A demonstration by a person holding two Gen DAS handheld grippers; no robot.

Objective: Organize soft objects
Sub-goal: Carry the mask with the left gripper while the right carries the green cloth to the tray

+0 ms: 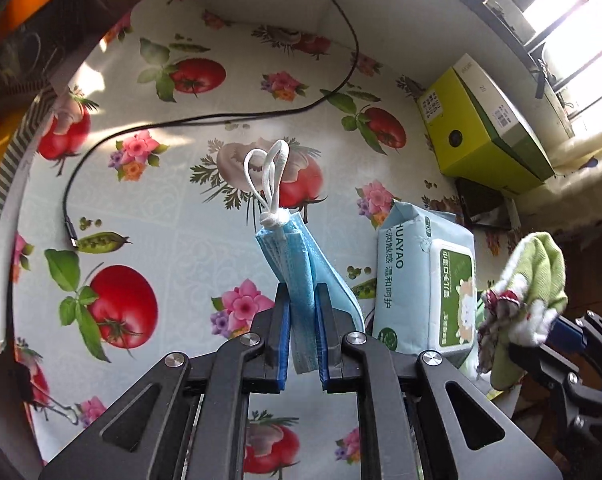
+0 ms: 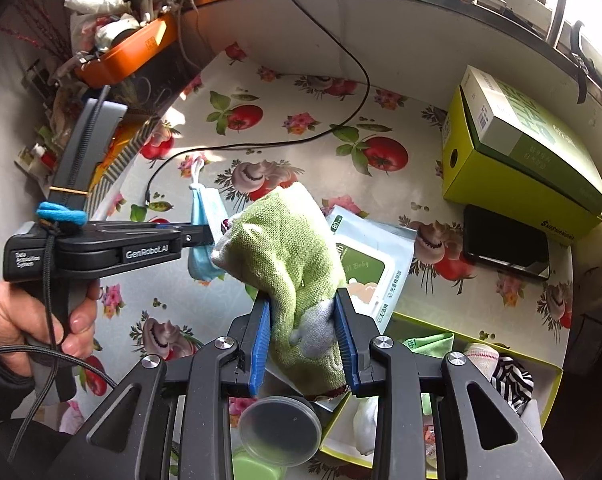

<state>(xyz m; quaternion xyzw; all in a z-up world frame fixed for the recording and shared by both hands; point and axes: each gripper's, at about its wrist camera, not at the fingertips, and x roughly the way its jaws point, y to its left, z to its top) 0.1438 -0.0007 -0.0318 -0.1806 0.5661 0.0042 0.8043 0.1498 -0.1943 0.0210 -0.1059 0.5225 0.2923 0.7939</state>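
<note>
My left gripper [image 1: 302, 296] is shut on a folded blue face mask [image 1: 297, 264], whose white ear loops [image 1: 267, 176] stand up beyond the fingertips; it hangs clear above the flowered tablecloth [image 1: 173, 216]. The right wrist view shows the same mask [image 2: 205, 216] held in that gripper, with a hand [image 2: 25, 316] on its handle. My right gripper [image 2: 303, 312] is shut on a green sock [image 2: 285, 248] with a grey toe, above a pack of wet wipes [image 2: 365, 268]. In the left wrist view the sock [image 1: 537, 276] appears at the right edge.
A green-yellow box [image 2: 513, 152] and a black phone [image 2: 505, 244] lie at the back right. A shallow yellow-rimmed box [image 2: 501, 364] with socks and cloths sits at the front right. A black cable [image 1: 221, 120] crosses the cloth. A round lid [image 2: 279, 428] lies below my right gripper.
</note>
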